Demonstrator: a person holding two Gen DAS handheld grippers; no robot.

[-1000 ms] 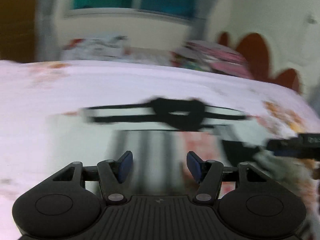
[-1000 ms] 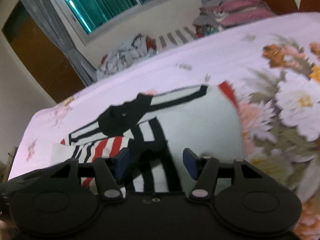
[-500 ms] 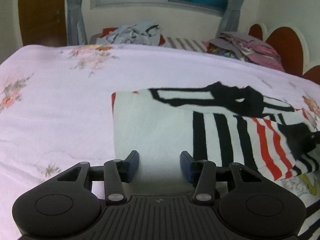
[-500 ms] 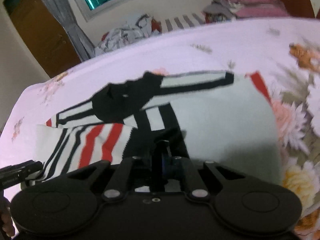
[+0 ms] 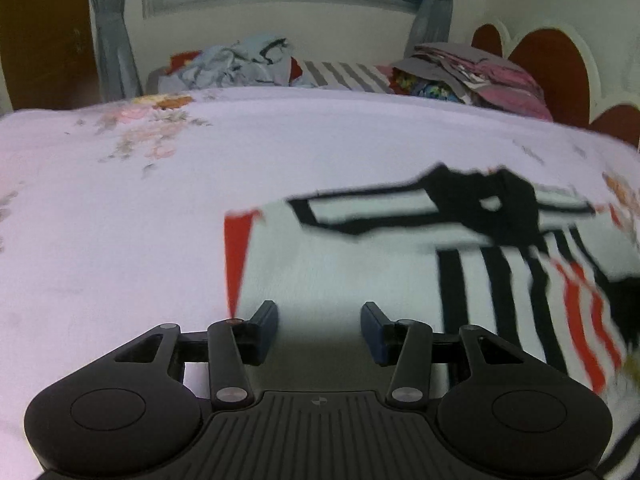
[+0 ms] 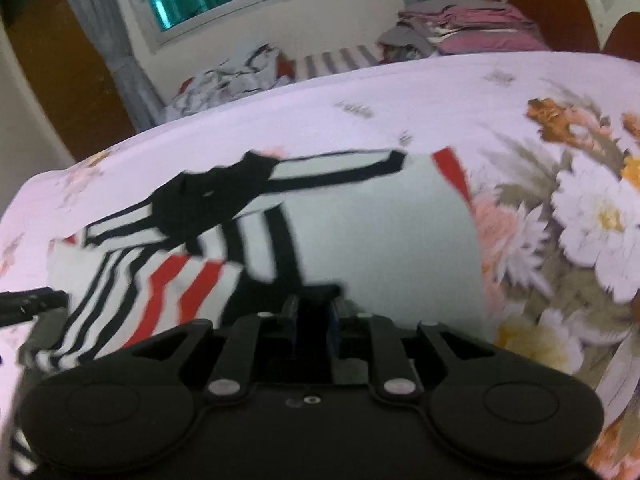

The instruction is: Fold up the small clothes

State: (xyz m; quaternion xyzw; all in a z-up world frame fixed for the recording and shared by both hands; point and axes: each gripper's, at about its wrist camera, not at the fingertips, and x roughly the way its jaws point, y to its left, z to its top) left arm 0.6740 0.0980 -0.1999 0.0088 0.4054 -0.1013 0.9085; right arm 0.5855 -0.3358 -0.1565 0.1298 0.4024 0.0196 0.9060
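Note:
A small white garment (image 5: 360,264) with black and red stripes and a black collar lies on the pink floral bedsheet (image 5: 120,208). My left gripper (image 5: 319,330) is open, its jaws apart over the garment's plain white near edge. In the right wrist view the same garment (image 6: 384,232) lies spread out. My right gripper (image 6: 314,318) is shut on the garment's dark striped near edge. The left gripper's tip (image 6: 32,304) shows at the far left of that view.
Rumpled clothes (image 5: 240,64) and a stack of folded pink and grey fabric (image 5: 480,76) lie at the far side of the bed. A red and white headboard (image 5: 560,68) stands at the right. Large flower prints (image 6: 580,220) cover the sheet to the right.
My right gripper closed on the garment's striped edge and stays shut. My left gripper stayed open and shifted left, so the garment now sits further right in its view.

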